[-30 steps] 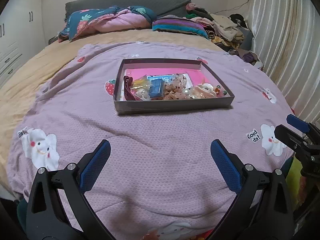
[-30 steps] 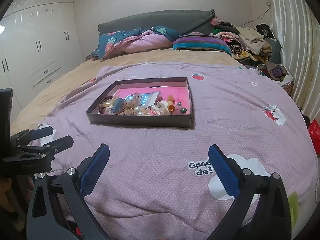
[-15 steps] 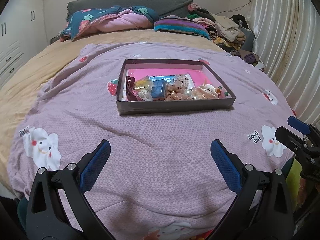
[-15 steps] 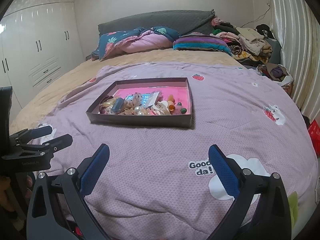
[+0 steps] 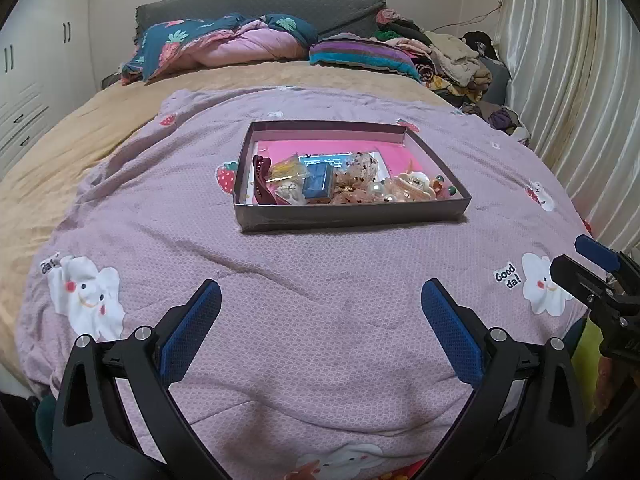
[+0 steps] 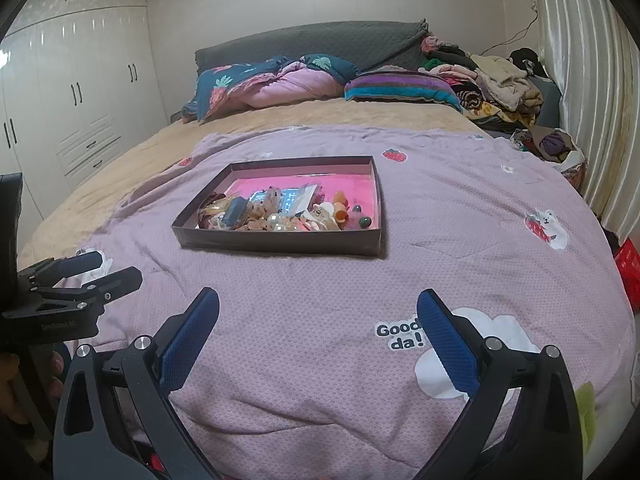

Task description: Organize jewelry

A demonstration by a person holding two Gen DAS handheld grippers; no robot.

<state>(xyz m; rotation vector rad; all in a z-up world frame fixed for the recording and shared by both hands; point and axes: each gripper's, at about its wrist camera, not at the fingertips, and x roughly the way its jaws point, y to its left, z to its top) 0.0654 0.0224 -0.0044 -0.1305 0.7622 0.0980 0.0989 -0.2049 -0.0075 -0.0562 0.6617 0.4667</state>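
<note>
A shallow dark box with a pink lining (image 5: 352, 216) (image 6: 280, 242) lies on the purple blanket in the middle of the bed. It holds a heap of jewelry: a blue case (image 5: 317, 185), a dark red hair claw (image 5: 260, 180), pearl pieces (image 5: 412, 184) and small bags. My left gripper (image 5: 320, 320) is open and empty, well short of the box. My right gripper (image 6: 318, 322) is open and empty, also short of the box. Each gripper shows at the edge of the other's view.
The purple blanket (image 5: 320, 280) with cartoon prints covers a tan bedspread. Pillows and a folded quilt (image 5: 224, 44) lie at the headboard. A clothes pile (image 5: 452, 56) sits at the far right by the curtain. White wardrobes (image 6: 80, 92) stand on the left.
The left view has shifted slightly, so the box sits a little further right in it. Both grippers stay open. The jewelry has not moved.
</note>
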